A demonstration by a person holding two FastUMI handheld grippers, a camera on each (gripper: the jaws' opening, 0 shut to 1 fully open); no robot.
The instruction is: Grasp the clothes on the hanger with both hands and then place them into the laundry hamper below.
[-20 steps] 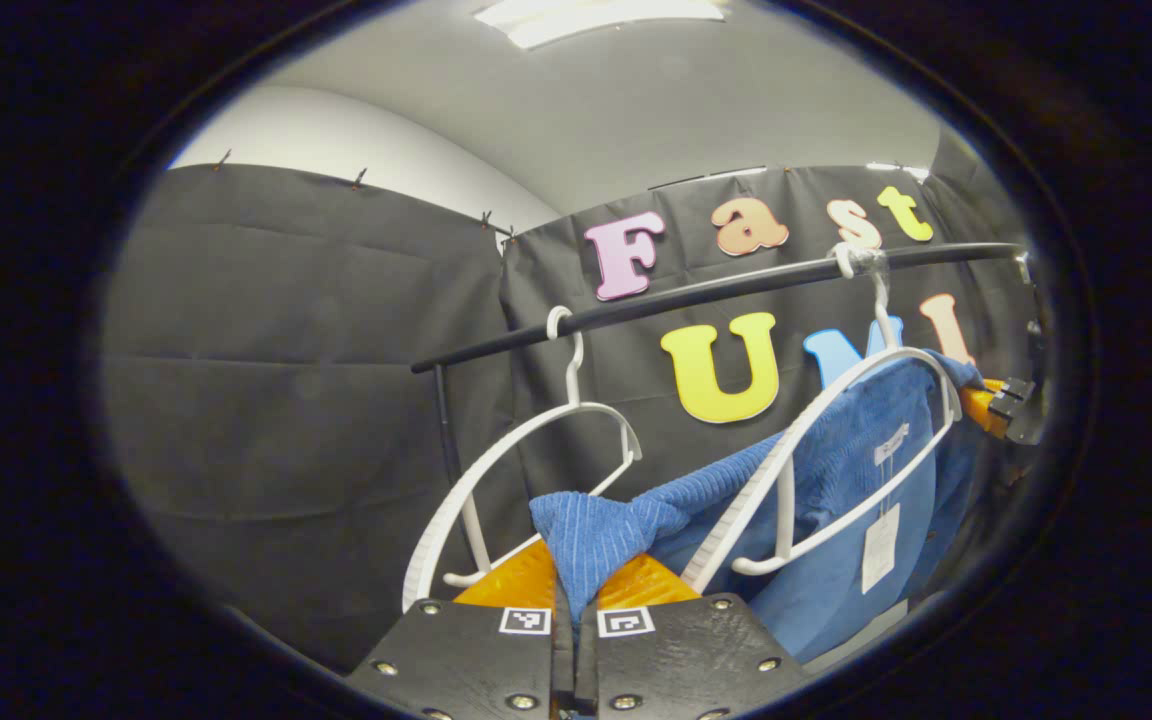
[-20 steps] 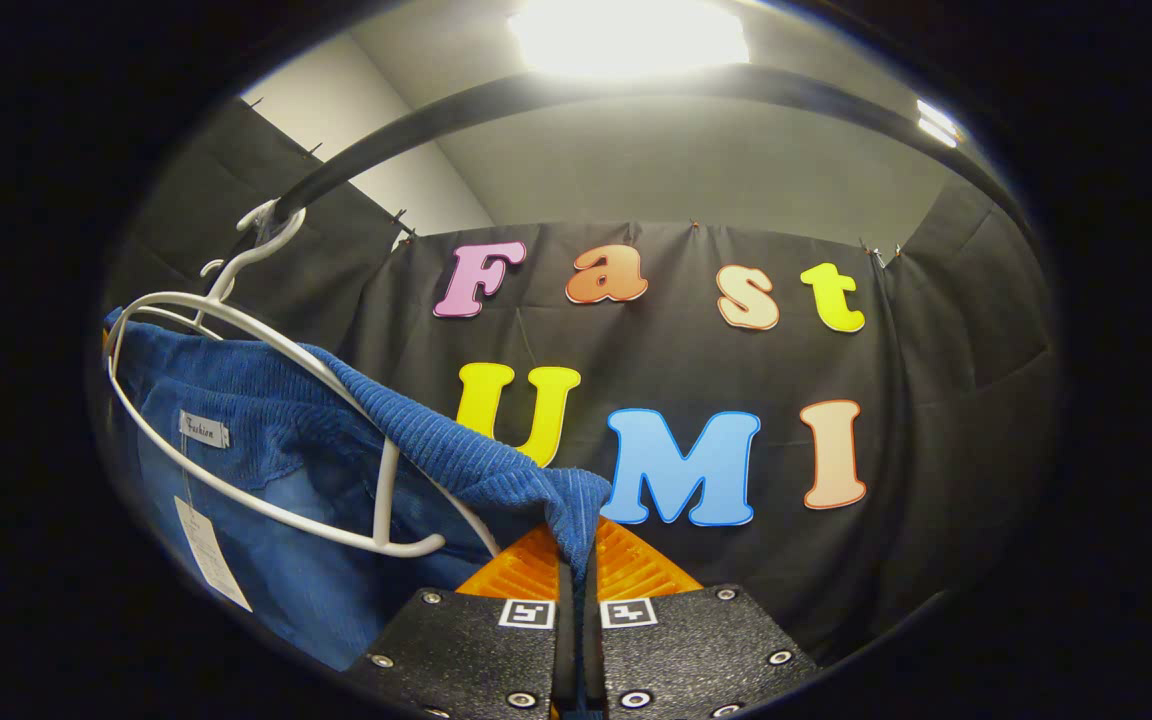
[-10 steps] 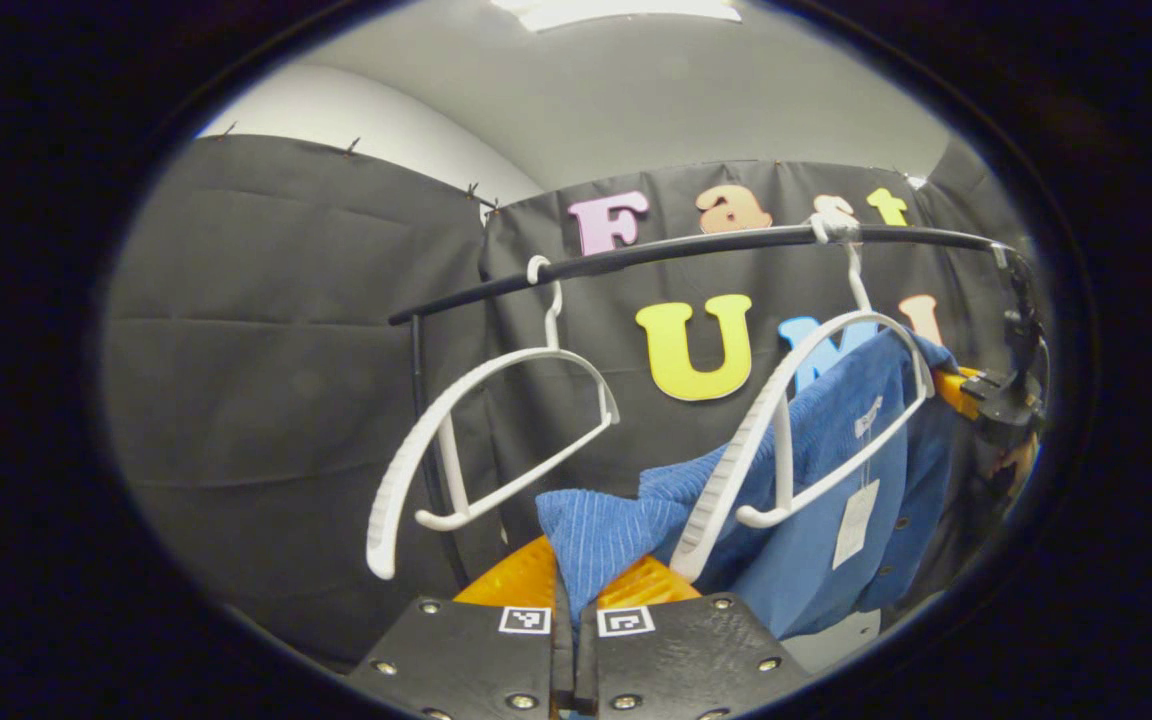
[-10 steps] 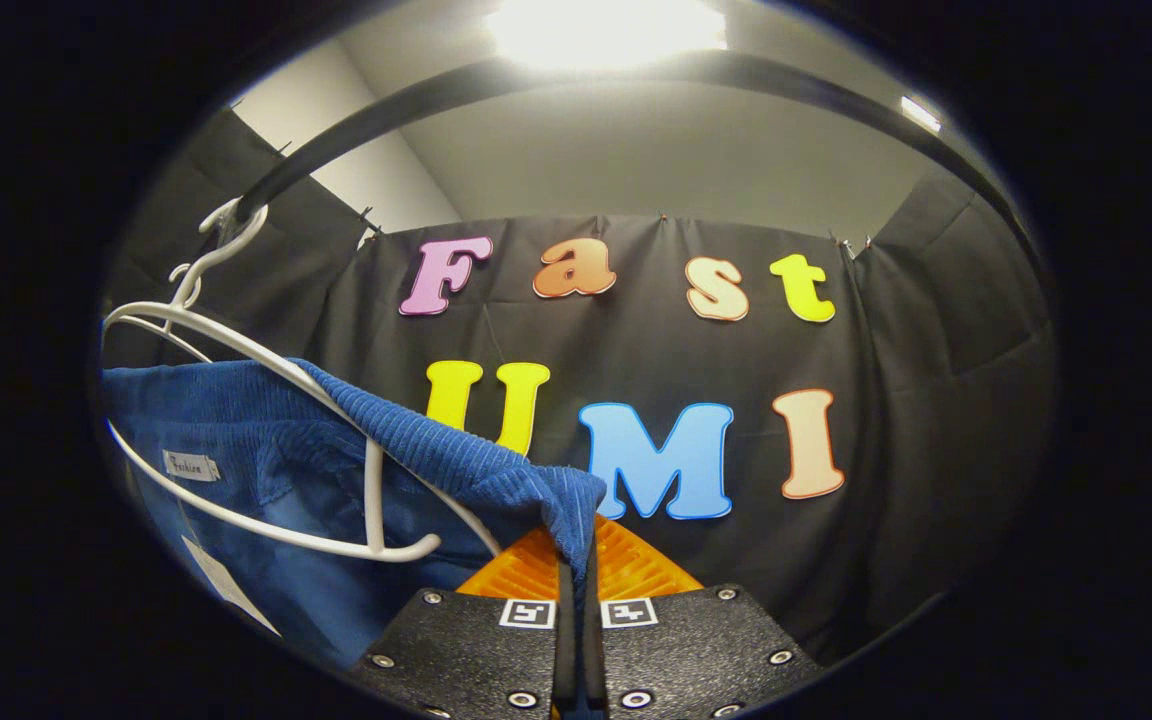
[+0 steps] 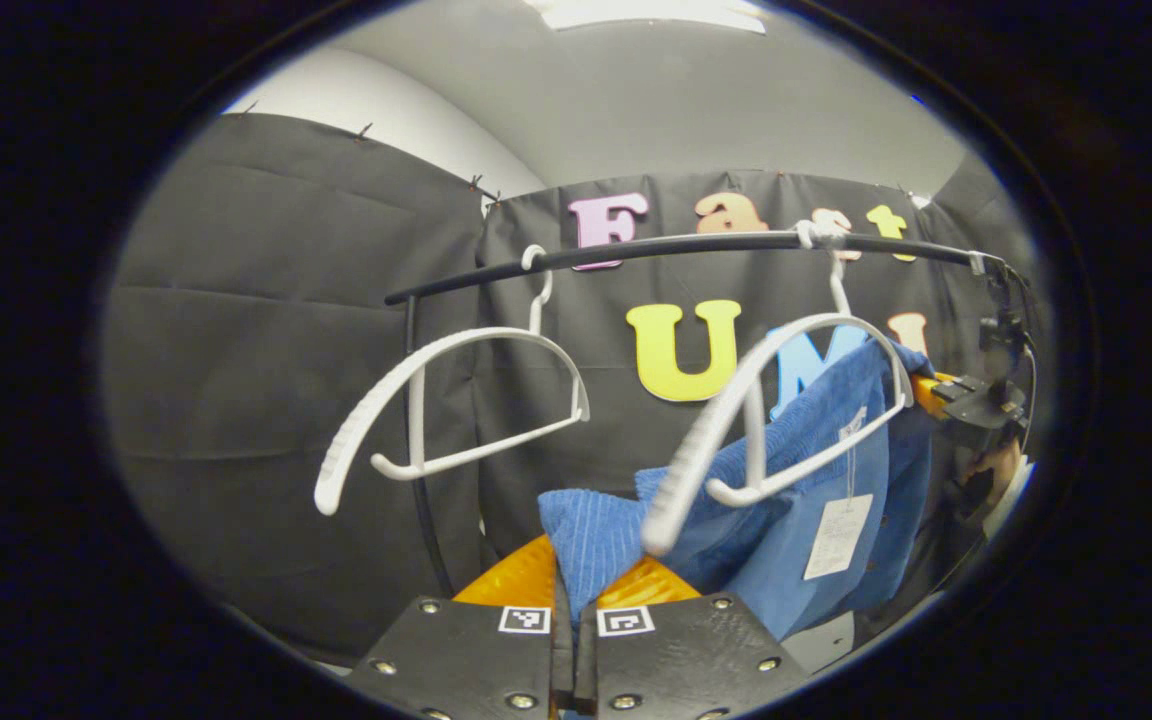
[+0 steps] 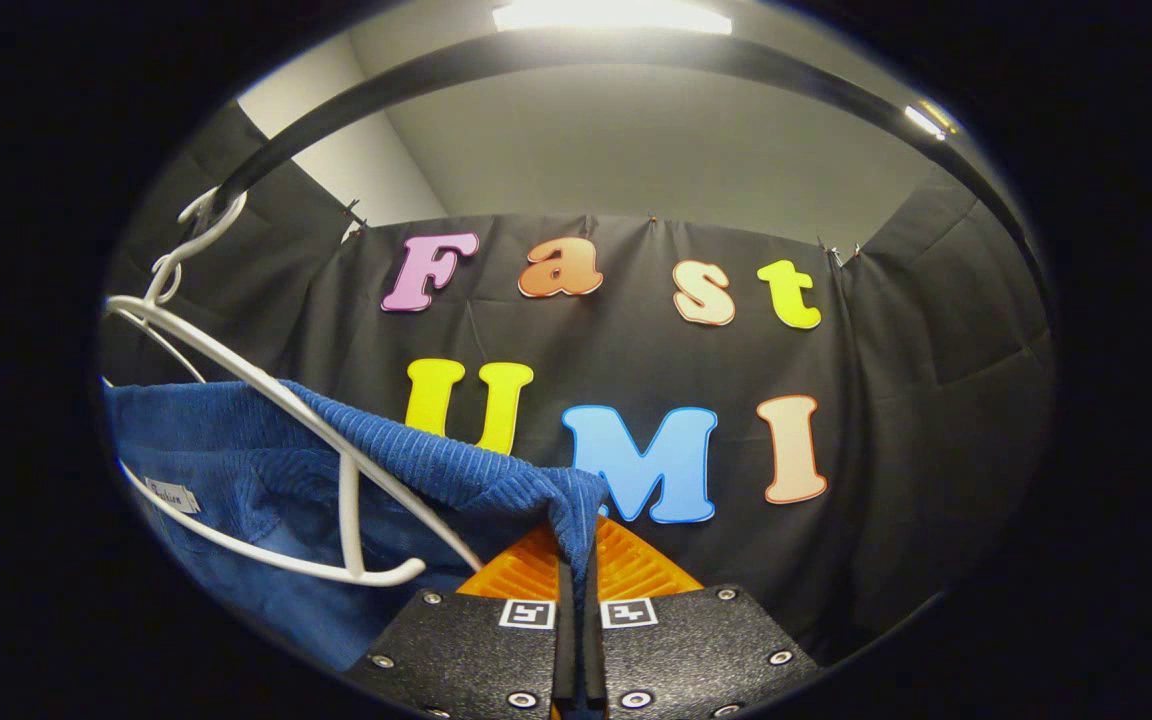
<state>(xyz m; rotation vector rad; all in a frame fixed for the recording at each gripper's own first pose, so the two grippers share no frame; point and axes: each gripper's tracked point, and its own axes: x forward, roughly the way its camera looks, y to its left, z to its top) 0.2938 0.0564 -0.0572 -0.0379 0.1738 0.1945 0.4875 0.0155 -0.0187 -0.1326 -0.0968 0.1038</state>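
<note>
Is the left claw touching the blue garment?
Touching. Left gripper view: the left claw is shut on a fold of the blue garment.

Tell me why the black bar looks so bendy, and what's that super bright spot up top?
In the right gripper view, the fisheye lens bows the straight rail into an arch, and a ceiling light glares white. In the left gripper view the rail curves less, the light is dimmer, and the blue garment looks sharp.
</note>
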